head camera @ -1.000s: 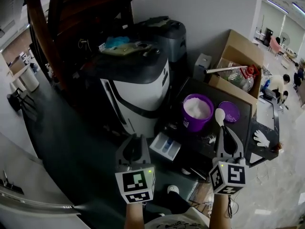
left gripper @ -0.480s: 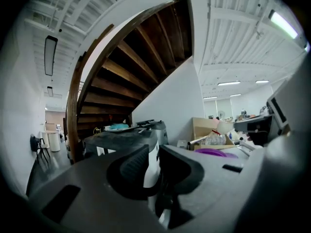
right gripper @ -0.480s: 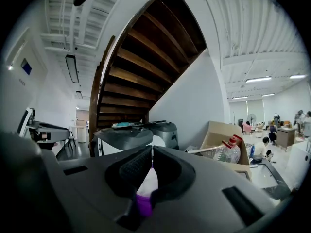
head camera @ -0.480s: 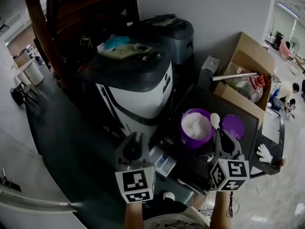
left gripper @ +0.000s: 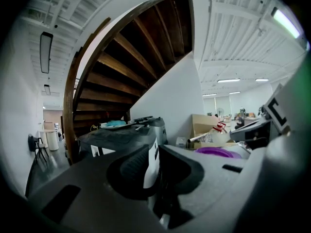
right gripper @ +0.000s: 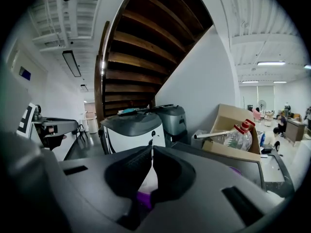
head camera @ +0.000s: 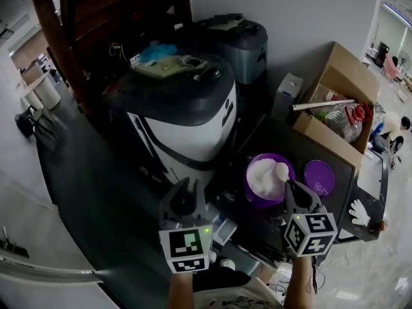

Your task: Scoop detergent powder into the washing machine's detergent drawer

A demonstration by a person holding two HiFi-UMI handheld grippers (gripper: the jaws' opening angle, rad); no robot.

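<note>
Holding nothing in the left tongs (head camera: 187, 185), jaws a slit apart, just above the pulled-out white detergent drawer (head camera: 223, 229). Clamping the right tongs (head camera: 293, 187) on the handle of a white plastic spoon (head camera: 282, 170), with its bowl down at the white detergent powder (head camera: 262, 176) in the round purple tub (head camera: 253, 195) on the dark worktop (head camera: 283, 137). Standing beyond, to the left: white-and-grey washing machine (head camera: 187, 127). Seems early: loading the scoop; yet to carry across and tip into the drawer.

Plastic, cardboard and wood

The tub (head camera: 255, 196) and lid (head camera: 320, 177) are smooth purple plastic, the powder (head camera: 262, 172) fine and white, the spoon (head camera: 282, 170) white plastic, the box (head camera: 344, 69) matt brown cardboard, the stairs (left gripper: 131, 52) dark wood.
</note>
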